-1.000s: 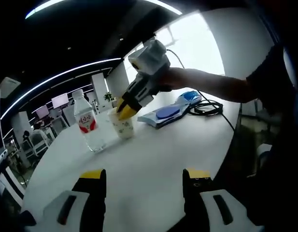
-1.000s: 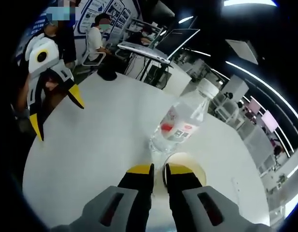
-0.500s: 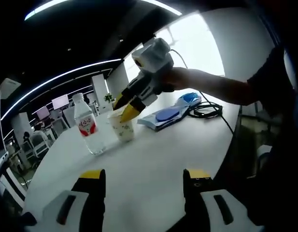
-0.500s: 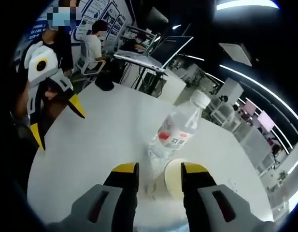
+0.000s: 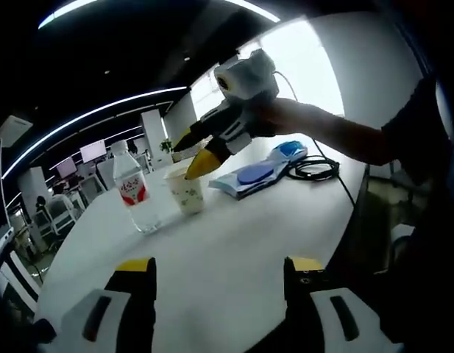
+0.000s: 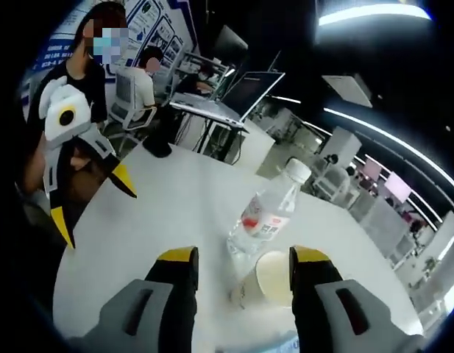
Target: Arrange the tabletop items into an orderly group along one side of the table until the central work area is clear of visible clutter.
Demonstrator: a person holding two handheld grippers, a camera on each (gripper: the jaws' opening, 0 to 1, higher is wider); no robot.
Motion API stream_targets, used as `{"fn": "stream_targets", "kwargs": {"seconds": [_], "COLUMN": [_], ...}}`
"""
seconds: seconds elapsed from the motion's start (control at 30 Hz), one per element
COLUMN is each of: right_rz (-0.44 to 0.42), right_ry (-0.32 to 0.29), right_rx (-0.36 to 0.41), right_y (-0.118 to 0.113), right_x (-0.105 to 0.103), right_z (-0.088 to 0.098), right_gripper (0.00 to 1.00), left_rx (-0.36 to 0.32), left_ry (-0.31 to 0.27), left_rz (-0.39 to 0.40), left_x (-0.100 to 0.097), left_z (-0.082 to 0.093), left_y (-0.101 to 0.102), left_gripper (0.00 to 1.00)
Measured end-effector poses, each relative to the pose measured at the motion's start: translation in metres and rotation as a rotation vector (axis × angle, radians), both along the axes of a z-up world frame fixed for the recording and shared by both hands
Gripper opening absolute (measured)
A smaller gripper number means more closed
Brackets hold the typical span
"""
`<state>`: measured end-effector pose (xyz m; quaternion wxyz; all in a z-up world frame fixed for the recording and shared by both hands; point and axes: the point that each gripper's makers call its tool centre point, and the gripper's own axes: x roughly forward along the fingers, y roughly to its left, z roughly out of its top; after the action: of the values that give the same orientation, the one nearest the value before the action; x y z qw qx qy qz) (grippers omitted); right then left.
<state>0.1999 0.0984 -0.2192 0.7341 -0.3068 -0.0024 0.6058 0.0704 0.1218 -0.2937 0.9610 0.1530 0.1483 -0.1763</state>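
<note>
- The right gripper has its jaws spread wide and holds nothing; in the left gripper view it hangs in the air just above the paper cup, not touching it.
- The left gripper is also spread apart and empty, low over bare white table at 6 o'clock in its own view.
- In the right gripper view the left gripper shows at 9 o'clock, well apart from cup and bottle.
- The cup stands upright between the right gripper's yellow tips, and the water bottle stands upright just beside it toward 12 o'clock.
- In the left gripper view the bottle is at 9 o'clock of the cup, close beside it.
- A flat blue-and-white item and a coiled black cable lie at 2 o'clock, near the table edge.
- The cup looks light and thin-walled; it would likely crush under a hard squeeze and tip easily, so a gentle hold across the upper wall seems best.
- The bottle looks full of clear water, so probably heavier, with smooth plastic that may slip; the labelled waist looks the surest place to grip.
- Whether the cup holds liquid cannot be told.
</note>
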Motion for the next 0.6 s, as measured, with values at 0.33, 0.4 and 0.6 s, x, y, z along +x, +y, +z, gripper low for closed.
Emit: {"fn": "stream_targets", "kwargs": {"seconds": [0.33, 0.4, 0.6], "right_rz": [-0.021, -0.023, -0.043], "right_ry": [-0.014, -0.024, -0.019], "right_rx": [0.057, 0.071, 0.131], "right_y": [-0.019, -0.023, -0.033], "right_x": [-0.012, -0.015, -0.023], "right_z": [0.022, 0.028, 0.042], "right_gripper": [0.65, 0.68, 0.73], "left_rx": [-0.019, -0.021, -0.021], "left_ry": [-0.004, -0.003, 0.006], "left_rz": [0.009, 0.007, -0.012], "left_x": [0.001, 0.002, 0.002], "left_z": [0.004, 0.005, 0.003], "left_y": [-0.001, -0.004, -0.013], "left_gripper": [0.76, 0.78, 0.81]}}
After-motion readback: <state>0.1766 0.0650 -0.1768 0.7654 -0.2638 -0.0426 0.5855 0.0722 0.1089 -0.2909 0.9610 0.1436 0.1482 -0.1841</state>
